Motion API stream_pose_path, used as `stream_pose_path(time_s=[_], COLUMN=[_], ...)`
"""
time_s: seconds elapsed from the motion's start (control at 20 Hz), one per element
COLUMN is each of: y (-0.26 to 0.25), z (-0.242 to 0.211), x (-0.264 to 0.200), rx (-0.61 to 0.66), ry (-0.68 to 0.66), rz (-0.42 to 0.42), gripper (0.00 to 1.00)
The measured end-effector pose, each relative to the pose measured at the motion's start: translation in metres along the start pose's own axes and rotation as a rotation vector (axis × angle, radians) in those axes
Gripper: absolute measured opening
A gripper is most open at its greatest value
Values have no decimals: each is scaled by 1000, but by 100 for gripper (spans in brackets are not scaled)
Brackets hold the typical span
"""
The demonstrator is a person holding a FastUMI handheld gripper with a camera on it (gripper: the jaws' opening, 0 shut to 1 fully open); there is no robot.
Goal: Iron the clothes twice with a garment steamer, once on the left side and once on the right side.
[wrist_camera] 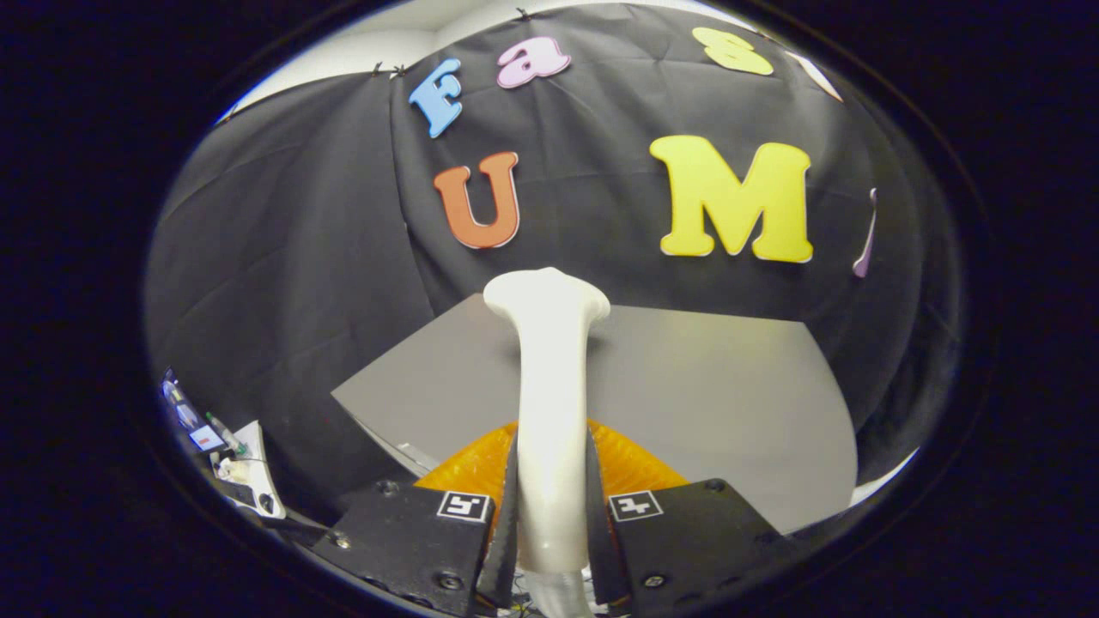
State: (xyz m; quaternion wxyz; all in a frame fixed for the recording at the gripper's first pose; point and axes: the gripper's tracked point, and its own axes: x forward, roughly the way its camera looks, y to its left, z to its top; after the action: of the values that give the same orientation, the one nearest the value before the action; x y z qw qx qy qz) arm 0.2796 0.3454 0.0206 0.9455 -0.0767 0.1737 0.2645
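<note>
Garment steamer, a white plastic wand (549,378) with a flared head, stood upright between the fingers of the gripper (550,506), which clamped its handle from both sides. Behind the fingers lay an orange ribbed garment (631,468) on a grey tabletop (713,395), the steamer's head raised above both.

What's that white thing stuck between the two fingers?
The garment steamer, seen in the gripper view: the gripper is clamped on its handle, with the orange clothes just beyond.
</note>
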Motion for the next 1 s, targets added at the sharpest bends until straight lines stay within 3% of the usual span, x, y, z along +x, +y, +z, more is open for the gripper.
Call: stream_pose_path(time_s=[0.4, 0.8, 1.0], y=[-64, -182, -234], z=[19, 39, 54], x=[-148, -299, -339], rx=[50, 134, 172], ry=[-181, -356, -414], rz=[-118, -387, -478], gripper=[37, 37, 37])
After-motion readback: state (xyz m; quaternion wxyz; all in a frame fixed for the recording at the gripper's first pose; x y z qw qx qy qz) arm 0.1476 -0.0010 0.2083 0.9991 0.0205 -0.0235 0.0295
